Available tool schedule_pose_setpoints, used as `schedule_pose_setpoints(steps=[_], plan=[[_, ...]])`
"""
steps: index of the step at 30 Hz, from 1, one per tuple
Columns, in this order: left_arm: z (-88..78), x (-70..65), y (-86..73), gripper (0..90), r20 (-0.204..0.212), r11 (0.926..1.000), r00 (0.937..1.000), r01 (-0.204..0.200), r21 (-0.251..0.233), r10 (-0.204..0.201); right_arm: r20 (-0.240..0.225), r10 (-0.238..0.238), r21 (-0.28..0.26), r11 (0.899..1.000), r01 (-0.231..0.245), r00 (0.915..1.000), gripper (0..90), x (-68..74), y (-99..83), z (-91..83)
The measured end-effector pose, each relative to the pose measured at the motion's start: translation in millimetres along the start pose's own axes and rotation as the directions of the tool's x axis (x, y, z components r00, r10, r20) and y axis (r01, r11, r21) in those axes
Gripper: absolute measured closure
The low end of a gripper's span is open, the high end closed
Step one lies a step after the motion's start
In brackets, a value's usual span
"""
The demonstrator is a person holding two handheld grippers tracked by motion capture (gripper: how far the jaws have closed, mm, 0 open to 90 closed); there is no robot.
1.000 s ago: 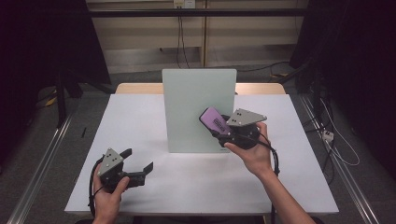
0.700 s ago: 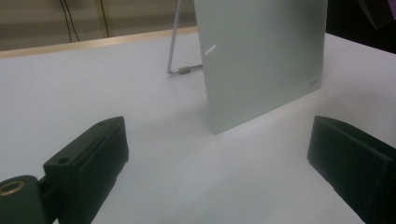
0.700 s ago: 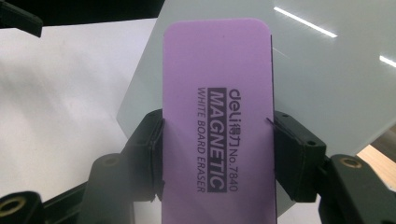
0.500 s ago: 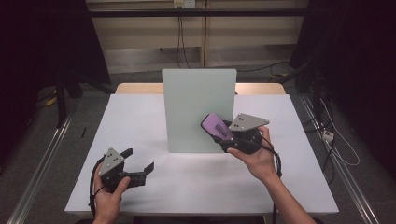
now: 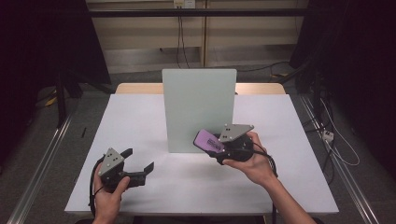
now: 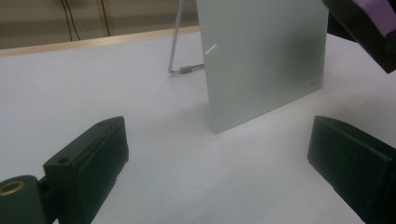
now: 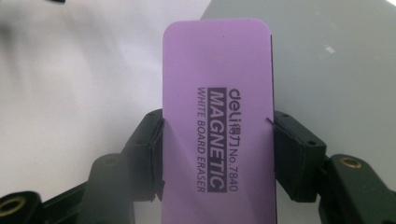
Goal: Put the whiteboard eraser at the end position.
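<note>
Two hand-held grippers, one board and one eraser make up the count on this table. At the left, the left gripper sits low over the near part of the white table, its two black jaws spread wide with nothing between them; in the left gripper view only bare tabletop lies in the gap. In the middle stands one pale grey-green board, upright on the table and propped from behind by a thin metal stand that the left gripper view shows. To the right of centre, the right gripper has its jaws closed on the long sides of one purple eraser, which is held off the table just in front of the board's lower right part; whether it touches the board cannot be told. The right gripper view lets the eraser's printing be read: "deli", "No.7840", "MAGNETIC" in a dark bar, and "WHITE BOARD ERASER". The tabletop is white with a wooden edge at the far side. Around it the room is dim, with a grey floor, metal rails at both sides, cables on the right and a pale wall behind.
</note>
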State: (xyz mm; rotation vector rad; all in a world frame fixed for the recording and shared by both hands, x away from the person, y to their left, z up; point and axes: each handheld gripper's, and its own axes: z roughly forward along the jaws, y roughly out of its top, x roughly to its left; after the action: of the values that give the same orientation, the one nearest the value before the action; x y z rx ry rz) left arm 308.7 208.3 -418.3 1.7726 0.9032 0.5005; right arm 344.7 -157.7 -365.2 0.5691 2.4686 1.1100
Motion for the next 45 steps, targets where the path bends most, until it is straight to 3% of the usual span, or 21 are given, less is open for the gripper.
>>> schedule_pose_setpoints(steps=[9, 22, 29, 38, 45], plan=[[1.7, -0.9, -0.2, 5.1, 0.002, 1.0, 1.0, 0.004, 0.0, -0.004, -0.094, -0.018, 0.056, 0.998, 0.024, 0.9954, 41.7, 1.5, -5.3, 17.0], [1.2, -0.6, 0.0, 5.1, 0.001, 1.0, 1.0, -0.002, 0.0, 0.002, -0.212, -0.059, 0.154, 0.984, 0.093, 0.9755, 41.7, 11.4, -11.3, 38.2], [1.7, -0.9, -0.2, 5.1, 0.003, 1.0, 1.0, 0.001, 0.001, -0.001, -0.223, -0.073, 0.192, 0.974, 0.117, 0.9722, 41.7, 14.7, -15.3, 49.2], [1.2, -0.5, 0.0, 5.1, 0.001, 1.0, 1.0, -0.002, -0.001, 0.002, -0.259, -0.106, 0.236, 0.957, 0.17, 0.9599, 41.6, 22.7, -16.2, 60.4], [1.6, -0.8, -0.1, 5.1, 0.004, 1.0, 1.0, -0.001, 0.002, 0.001, -0.269, -0.111, 0.235, 0.956, 0.177, 0.9567, 41.6, 22.9, -16.8, 62.1]])
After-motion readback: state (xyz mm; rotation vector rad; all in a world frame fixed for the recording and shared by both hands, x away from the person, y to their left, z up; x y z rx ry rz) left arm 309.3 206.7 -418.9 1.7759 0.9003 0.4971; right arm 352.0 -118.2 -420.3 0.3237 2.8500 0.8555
